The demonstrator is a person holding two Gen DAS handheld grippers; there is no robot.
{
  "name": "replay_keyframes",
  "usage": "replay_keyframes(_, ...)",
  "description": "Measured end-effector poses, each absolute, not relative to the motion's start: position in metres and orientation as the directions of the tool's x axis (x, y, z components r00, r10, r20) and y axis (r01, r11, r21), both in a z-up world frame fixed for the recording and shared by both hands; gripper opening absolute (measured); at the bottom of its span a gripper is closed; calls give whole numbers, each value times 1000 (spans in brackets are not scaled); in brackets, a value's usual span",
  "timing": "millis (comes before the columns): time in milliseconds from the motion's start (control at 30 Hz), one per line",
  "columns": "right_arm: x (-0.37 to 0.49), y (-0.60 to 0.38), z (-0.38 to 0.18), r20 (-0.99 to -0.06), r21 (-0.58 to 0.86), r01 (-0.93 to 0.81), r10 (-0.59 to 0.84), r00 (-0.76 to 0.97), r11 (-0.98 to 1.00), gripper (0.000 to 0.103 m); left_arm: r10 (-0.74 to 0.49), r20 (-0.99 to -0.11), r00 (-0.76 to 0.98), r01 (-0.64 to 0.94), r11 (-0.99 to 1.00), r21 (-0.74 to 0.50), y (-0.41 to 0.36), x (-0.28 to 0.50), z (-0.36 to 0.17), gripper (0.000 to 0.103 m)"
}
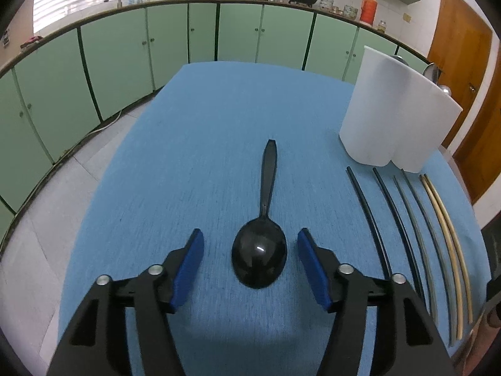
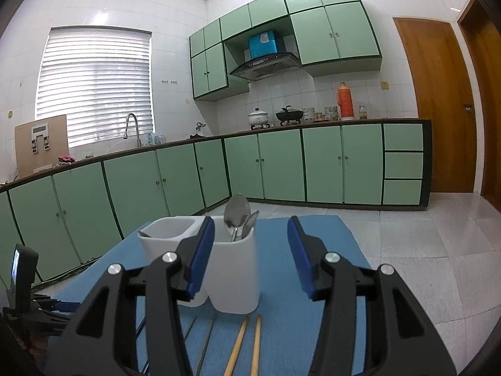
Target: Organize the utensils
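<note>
Honestly, I can't see much of the holder (image 1: 397, 109) from the left wrist: its white wall hides what's inside, with only metal tips poking over the rim. From the right wrist, my left pad covers part of it, and I make out spoons (image 2: 239, 219) standing in the right compartment; the thing in the left one is too cut off to name. The chopsticks (image 1: 422, 235) run out of frame near the table's (image 1: 203, 144) right edge, lying in pairs in front of the holder. My left tongs (image 1: 250, 250) stand wide, pads either side of the black spoon's (image 1: 261, 250) bowl without touching it, handle pointing to the far edge. My right tongs (image 2: 252, 250) are half open, empty, level before the holder.
</note>
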State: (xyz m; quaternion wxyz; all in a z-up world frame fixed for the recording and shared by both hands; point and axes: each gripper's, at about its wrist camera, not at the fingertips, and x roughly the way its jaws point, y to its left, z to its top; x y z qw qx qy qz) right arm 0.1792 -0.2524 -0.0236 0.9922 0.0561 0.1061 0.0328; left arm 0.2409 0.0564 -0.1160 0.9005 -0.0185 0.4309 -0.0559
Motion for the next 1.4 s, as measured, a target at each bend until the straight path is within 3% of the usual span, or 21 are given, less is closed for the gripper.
replay_keyframes(67, 179, -253, -24, -208, 122, -51, 75, 975, 991, 47, -108, -772, 626, 77, 994, -76, 56, 241, -116, 36)
replay_keyframes(433, 181, -254, -28, -222, 120, -54, 80, 972, 991, 47, -177, -771, 611, 82, 984, -161, 67, 229, -110, 35)
replay_keyframes(600, 180, -255, -28, -225, 120, -51, 77, 971, 992, 47, -183, -731, 657, 96, 982, -159, 69, 223, -90, 35)
replay_keyframes(867, 182, -262, -28, -233, 136, -44, 76, 970, 990, 47, -152, -656, 739, 153, 987, -56, 66, 218, -41, 35)
replay_keyframes(1100, 182, -255, -24, -239, 123, -44, 73, 968, 991, 47, -203, -624, 755, 147, 979, -141, 60, 223, -20, 35)
replay_keyframes(1267, 181, -253, -20, -232, 115, -54, 79, 969, 992, 47, -248, -550, 797, 192, 969, -158, 48, 229, -6, 35)
replay_keyframes(1400, 180, -254, -20, -233, 110, -54, 78, 969, 992, 47, -290, -573, 766, 244, 957, -158, 39, 243, -2, 35)
